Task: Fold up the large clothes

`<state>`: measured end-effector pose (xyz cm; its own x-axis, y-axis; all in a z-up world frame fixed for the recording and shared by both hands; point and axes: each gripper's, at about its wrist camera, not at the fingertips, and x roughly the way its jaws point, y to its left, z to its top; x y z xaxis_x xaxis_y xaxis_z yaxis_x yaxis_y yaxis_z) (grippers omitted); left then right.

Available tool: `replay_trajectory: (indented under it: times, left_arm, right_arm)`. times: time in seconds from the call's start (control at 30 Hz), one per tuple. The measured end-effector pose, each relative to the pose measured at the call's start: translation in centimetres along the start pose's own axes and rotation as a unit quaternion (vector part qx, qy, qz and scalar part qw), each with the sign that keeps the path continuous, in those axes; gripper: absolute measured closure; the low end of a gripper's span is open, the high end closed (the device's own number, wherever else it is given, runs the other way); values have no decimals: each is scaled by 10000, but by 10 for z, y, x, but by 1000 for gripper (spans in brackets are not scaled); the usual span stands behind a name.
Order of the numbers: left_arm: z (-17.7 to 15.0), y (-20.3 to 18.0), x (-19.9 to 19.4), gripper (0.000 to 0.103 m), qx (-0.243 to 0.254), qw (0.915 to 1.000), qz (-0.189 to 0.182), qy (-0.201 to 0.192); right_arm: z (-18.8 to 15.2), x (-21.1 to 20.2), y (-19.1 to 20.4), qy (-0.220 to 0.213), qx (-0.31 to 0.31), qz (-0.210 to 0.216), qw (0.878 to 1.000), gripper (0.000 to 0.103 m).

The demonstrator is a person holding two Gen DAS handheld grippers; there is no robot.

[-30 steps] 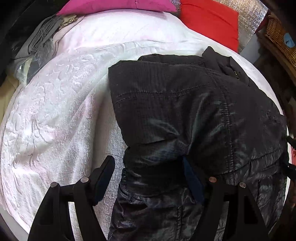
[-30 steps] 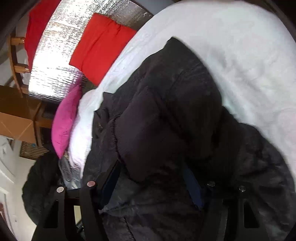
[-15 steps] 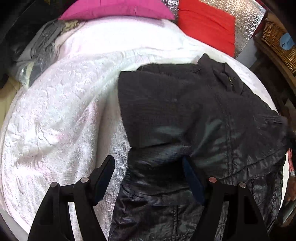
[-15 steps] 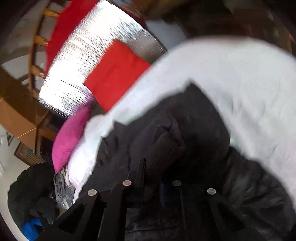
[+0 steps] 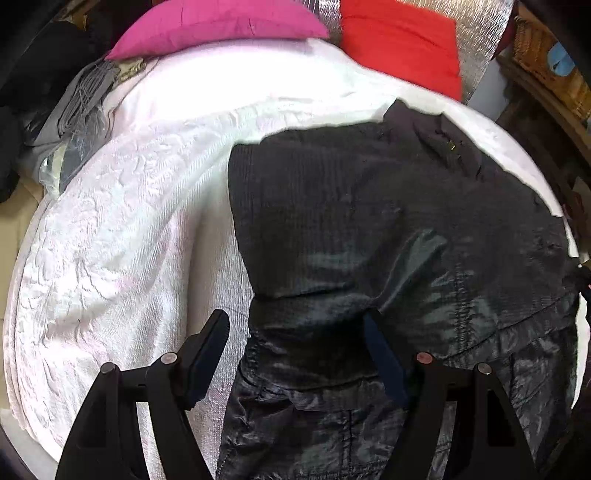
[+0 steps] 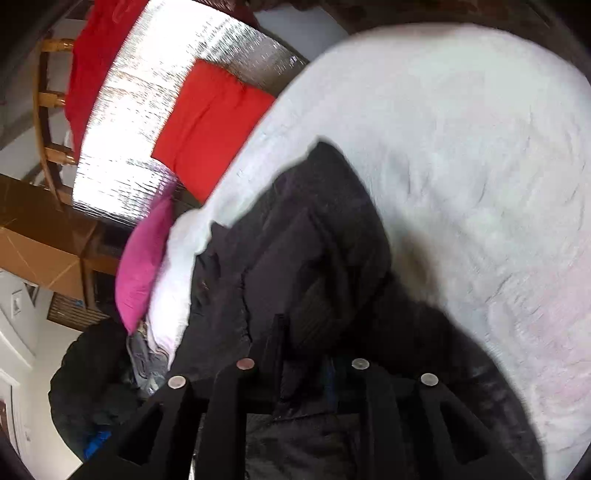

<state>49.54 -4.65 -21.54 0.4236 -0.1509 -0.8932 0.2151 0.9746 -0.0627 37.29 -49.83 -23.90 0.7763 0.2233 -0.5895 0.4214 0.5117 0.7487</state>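
Observation:
A large black quilted jacket (image 5: 369,221) lies on a white bedspread (image 5: 122,229), with one side folded over its body. My left gripper (image 5: 295,332) is open above the jacket's lower left edge, its left finger over the bedspread and its right finger on the fabric. In the right wrist view the jacket (image 6: 303,251) is bunched into a raised fold. My right gripper (image 6: 303,343) is shut on that fold of jacket fabric and holds it up off the bed (image 6: 461,166).
A pink pillow (image 5: 221,22) and a red pillow (image 5: 399,40) lie at the head of the bed against a silver foil panel (image 6: 155,103). Grey clothes (image 5: 74,110) are piled at the bed's left edge. A wicker basket (image 5: 546,62) stands at the right.
My right gripper has closed on the jacket's fold and lifted it, with its view swinging. My left gripper has pulled back a little and stays open.

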Motion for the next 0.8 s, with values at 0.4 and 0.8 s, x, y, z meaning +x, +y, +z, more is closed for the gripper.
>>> replay_trajectory:
  times: [0.4,0.8]
  left_arm:
    - [3,40,-9,27,-601,9981,-17,-148]
    - [2,-1,4,27,-44,10000,13,12]
  right_arm:
    - [16,-9,2,-602,-790,-561,9935,10]
    - [-3,17,34,-586,-1915,-1330,9707,69]
